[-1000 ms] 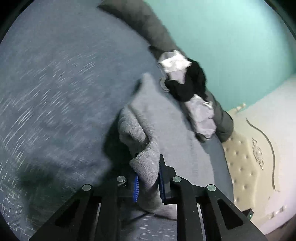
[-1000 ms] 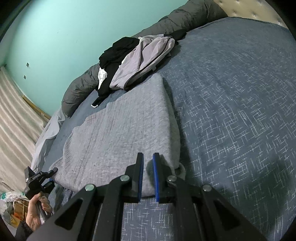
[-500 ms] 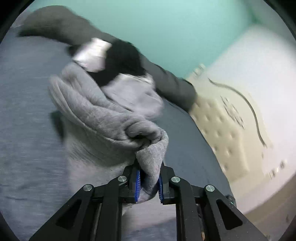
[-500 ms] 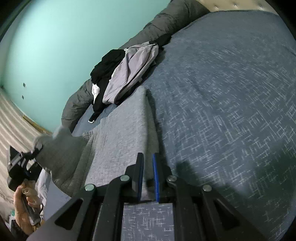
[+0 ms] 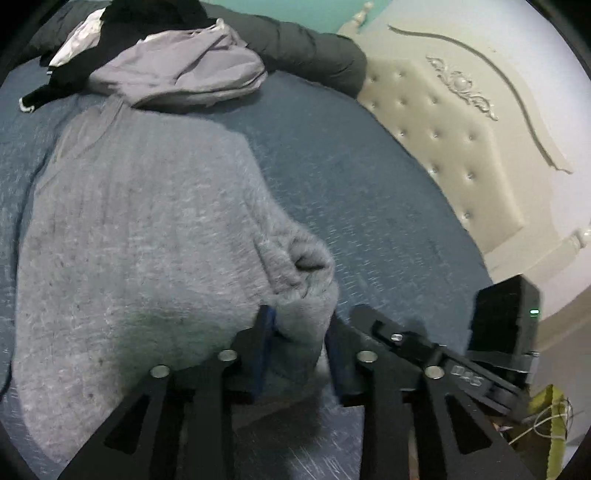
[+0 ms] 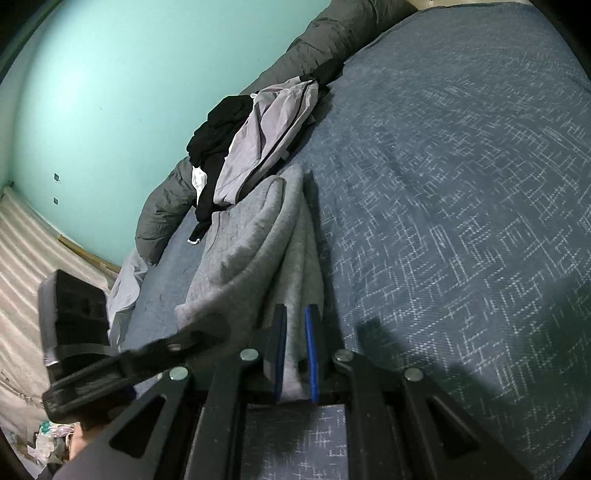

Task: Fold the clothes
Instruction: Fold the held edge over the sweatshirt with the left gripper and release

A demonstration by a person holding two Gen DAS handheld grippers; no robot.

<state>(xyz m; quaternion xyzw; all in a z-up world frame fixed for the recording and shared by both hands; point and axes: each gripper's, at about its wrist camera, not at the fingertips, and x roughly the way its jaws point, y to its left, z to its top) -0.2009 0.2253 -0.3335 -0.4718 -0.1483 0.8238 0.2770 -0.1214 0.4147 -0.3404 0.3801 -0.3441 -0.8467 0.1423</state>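
Fold one is laid across the grey knitted sweater [image 5: 147,229] on the blue patterned bed [image 5: 369,206], left tongs [image 5: 299,332] opening around its bunched edge, right tongs [image 6: 295,354] clenched on its corner, further folds judged outstanding.

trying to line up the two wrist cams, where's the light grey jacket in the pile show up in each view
Left wrist: the light grey jacket lies at upper left, beyond the grey sweater.
Right wrist: the light grey jacket is upper centre-left, beyond the far end of the folded grey sweater.
Shared landmark: the black garment, lying against the jacket in both views.
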